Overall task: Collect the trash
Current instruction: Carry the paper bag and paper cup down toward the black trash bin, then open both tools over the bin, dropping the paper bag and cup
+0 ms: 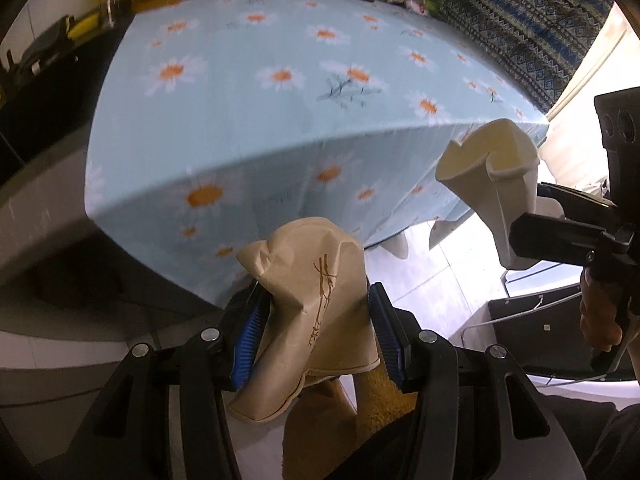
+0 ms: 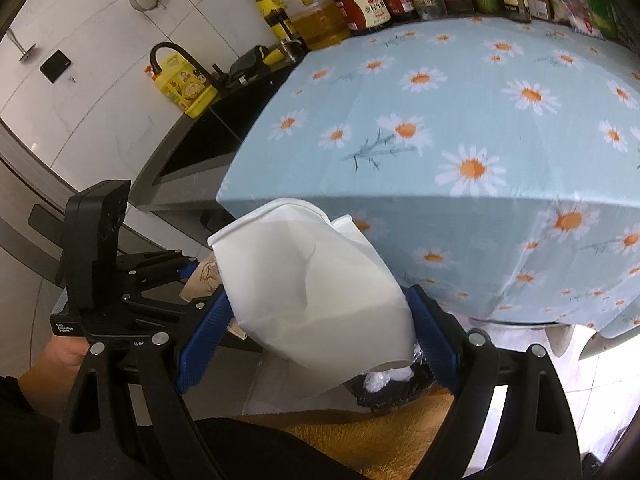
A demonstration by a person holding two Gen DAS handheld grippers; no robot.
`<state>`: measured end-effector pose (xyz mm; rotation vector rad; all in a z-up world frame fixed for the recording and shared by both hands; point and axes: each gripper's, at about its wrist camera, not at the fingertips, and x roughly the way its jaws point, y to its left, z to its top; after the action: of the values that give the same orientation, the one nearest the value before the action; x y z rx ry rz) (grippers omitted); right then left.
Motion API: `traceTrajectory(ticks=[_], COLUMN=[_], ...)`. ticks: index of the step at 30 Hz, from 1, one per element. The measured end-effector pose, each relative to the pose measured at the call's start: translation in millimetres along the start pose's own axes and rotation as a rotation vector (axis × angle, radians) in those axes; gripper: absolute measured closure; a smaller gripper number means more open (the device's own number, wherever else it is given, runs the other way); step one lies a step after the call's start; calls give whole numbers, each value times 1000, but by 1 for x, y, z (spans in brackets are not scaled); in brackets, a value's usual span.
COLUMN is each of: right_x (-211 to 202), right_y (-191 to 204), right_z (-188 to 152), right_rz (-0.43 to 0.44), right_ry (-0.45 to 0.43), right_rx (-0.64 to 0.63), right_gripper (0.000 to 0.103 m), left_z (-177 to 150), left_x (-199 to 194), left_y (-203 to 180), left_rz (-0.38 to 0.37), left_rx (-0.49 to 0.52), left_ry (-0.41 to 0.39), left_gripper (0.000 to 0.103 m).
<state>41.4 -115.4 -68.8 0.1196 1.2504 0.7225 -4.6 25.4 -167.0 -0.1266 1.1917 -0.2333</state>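
Both hands loaded, off the front edge of the bench (image 2: 460,92) w/ the blue daisy-print cloth.

Left gripper (image 1: 316,328): fingers clamped on a crushed brown paper cup w/ a dark printed motif (image 1: 312,304), blue pads squeezing its creased middle, mouth pointing away from the camera, rolled rim hanging out below the pads. Right gripper (image 2: 320,332): fingers clamped on a crushed white paper cup (image 2: 316,288), held at a wider spread, pads on its lower sides, dented mouth pointing toward the bench. Both cups are in the air, neither touching the cloth.

Below the right gripper, partly hidden by the white cup, sits a black bag-lined bin (image 2: 400,392) w/ clear crumpled plastic in it; prob. the drop target.

Risks from here:
- Both cups are already collapsed, so the walls give little spring against the pads. A tilt or jolt could let one slide out early and land on the floor tiles, not in the bin.
- Bin mouth is mostly hidden behind the white cup, so lining up is half blind; letting go off-centre could bounce a cup off the rim.
- The grippers sit near each other; two-handed drop into one opening could make the tools or cups knock.
- Bench edge is close; a swing could snag the hanging cloth.
- Any liquid left inside can't be told; if so, it could drip.
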Motion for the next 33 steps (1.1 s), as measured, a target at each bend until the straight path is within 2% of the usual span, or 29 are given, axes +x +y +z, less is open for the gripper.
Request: traceTrajectory(ticks=[10,25,30,33], right_x=[36,107,132,143], right_y=[-12,-52,-70,-82], right_z=[-19,-44,-54,-60], right_rz=[-32,-70,-84,-92], right_ry=[97,233,266,282], right_rx=[19,104,151,185], right_gripper=[17,17,17,17], left_z=[-17,-46,-55,-57], left_x=[29,82,115,134], left_y=[11,32,39,43], left_rz=[-24,-48,-12,-25], left_rx=[-45,-146,-138,-154], left_ry=[60,179,217,245], left_gripper=[54,54,54,54])
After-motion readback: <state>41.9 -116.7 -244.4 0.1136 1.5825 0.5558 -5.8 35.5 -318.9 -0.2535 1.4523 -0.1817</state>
